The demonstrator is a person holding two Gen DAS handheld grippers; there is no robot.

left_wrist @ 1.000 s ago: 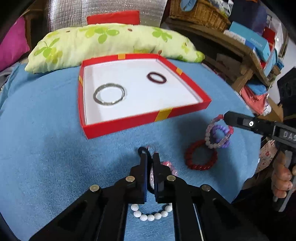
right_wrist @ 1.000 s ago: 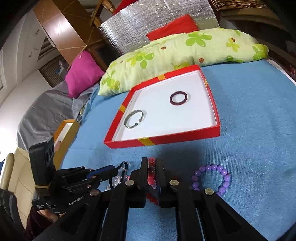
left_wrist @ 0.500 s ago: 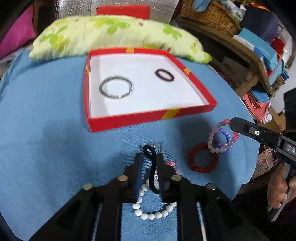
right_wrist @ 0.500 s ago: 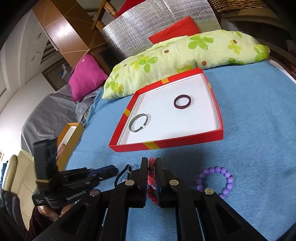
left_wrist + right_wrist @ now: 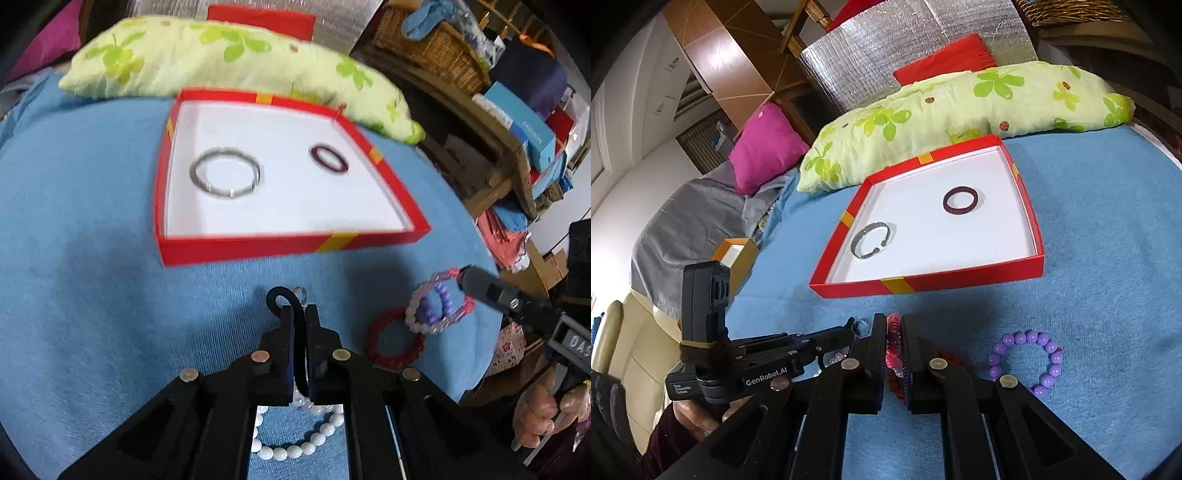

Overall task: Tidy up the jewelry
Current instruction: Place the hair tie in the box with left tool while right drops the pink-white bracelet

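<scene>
A blue cloth (image 5: 1108, 258) covers the surface, a green floral pillow (image 5: 960, 107) lying along its far edge. Just before the pillow sits a shallow red box (image 5: 960, 282) holding a silver bangle (image 5: 870, 240) and a dark ring (image 5: 960, 201), well apart. Nearer lie a purple bead bracelet (image 5: 1049, 358), a red bead bracelet (image 5: 384, 356) and a white bead bracelet (image 5: 295, 446). The left gripper (image 5: 299, 314) has its jaws pinching a black cord (image 5: 279, 295). The right gripper (image 5: 894, 325) pinches a pink bead bracelet (image 5: 436, 306), raised off the cloth.
</scene>
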